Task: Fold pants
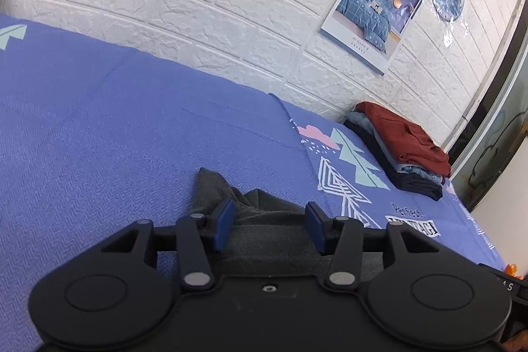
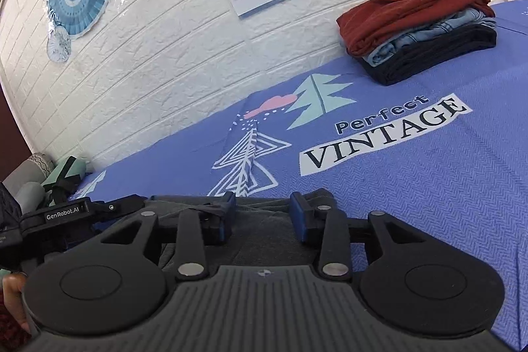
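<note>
Dark grey pants (image 1: 264,220) lie on the blue bedsheet (image 1: 115,127) close under both grippers. My left gripper (image 1: 270,220) is open, its blue pads on either side of a raised fold of the grey cloth. In the right wrist view the grey pants (image 2: 260,230) lie flat beneath my right gripper (image 2: 262,216), which is open with the cloth between its pads. The left gripper's body (image 2: 66,213) shows at the left of the right wrist view. Most of the pants are hidden under the grippers.
A stack of folded clothes, rust-red on top of denim and dark navy (image 2: 419,25), sits by the white brick wall (image 2: 165,61); it also shows in the left wrist view (image 1: 406,150). The sheet carries a "Perfect VINTAGE" print (image 2: 382,134). Pillows (image 2: 43,177) lie at the far left.
</note>
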The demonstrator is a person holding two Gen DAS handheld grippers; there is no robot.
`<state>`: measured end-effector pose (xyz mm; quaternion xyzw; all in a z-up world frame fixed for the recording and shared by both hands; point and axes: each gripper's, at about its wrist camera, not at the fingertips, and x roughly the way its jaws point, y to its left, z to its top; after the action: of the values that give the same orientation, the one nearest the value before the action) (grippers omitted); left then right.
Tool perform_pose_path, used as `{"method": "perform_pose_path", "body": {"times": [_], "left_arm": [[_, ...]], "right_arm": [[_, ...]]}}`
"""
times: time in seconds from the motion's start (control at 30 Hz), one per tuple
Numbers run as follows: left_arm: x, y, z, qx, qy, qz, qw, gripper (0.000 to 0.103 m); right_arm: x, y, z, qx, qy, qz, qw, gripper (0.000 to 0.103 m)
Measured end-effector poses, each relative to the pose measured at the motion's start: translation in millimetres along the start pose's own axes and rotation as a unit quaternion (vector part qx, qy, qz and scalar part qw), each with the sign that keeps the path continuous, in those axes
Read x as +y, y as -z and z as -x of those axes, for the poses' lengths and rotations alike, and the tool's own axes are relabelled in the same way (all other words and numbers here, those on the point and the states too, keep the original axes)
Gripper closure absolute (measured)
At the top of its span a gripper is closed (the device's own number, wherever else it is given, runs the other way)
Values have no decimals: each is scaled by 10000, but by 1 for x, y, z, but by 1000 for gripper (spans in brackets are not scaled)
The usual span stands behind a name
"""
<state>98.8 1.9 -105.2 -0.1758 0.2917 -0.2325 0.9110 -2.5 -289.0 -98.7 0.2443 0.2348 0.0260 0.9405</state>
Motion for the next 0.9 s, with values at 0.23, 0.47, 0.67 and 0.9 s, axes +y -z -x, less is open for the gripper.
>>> {"method": "perform_pose_path", "body": {"times": [0.23, 0.47, 0.67, 0.9], "left_arm": [[-14, -18, 81, 20, 243, 530, 9983, 37], [-34, 50, 127, 1211, 221, 113, 9923, 37], [-27, 74, 153, 1193, 105, 159, 9927, 35], [0, 24, 168, 333, -34, 959, 9948, 22]], "right_arm": [[34, -13, 57, -257, -405, 778, 9958, 34], [55, 25, 67, 755, -896, 1456, 9824, 31], [32, 42, 88, 986, -827, 1105, 9855, 33], [7, 14, 98, 647, -468, 407, 9960, 9]]}}
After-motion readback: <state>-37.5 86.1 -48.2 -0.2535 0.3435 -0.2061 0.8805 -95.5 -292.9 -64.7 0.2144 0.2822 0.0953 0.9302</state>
